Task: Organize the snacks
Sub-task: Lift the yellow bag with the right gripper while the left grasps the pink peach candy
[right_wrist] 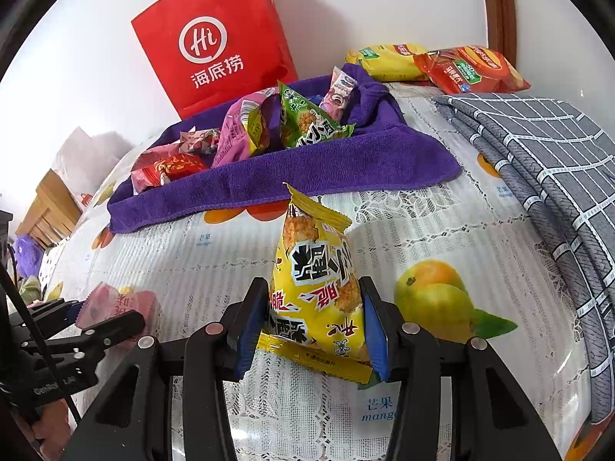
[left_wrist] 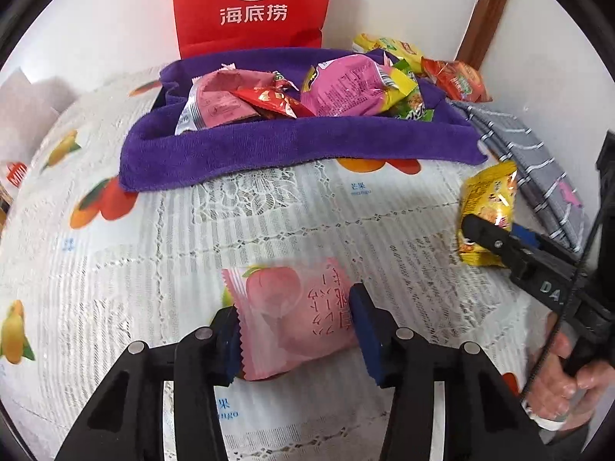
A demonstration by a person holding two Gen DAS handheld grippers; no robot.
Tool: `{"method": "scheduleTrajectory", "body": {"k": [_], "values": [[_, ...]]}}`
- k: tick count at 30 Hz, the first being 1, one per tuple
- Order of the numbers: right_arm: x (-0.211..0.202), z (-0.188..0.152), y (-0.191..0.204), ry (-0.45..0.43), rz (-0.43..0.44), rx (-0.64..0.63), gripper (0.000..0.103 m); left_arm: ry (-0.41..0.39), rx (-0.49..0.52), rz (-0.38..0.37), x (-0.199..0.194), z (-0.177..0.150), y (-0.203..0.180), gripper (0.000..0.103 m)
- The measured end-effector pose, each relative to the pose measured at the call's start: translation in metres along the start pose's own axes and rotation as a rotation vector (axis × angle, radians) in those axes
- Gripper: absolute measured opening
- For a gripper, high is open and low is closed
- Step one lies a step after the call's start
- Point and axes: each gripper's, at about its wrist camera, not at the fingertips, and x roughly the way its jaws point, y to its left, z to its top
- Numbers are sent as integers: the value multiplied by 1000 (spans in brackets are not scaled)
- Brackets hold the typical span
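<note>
Bright, even indoor light; soft shadows, glare on the glossy yellow snack packet (right_wrist: pixel 319 292), fisheye-bent dark edges, slight blur.

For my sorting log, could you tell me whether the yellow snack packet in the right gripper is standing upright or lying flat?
Upright: the yellow snack packet stands on end between the right gripper pads, top seam pointing up.
</note>
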Motion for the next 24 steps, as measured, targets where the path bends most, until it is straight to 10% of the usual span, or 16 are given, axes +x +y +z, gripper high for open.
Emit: {"method": "scheduleTrajectory", "body": {"k": [24], "values": [[-4, -3, -2, -14, -20, 24, 43, -72, -97, -123, -67, 37, 45, 45]]}}
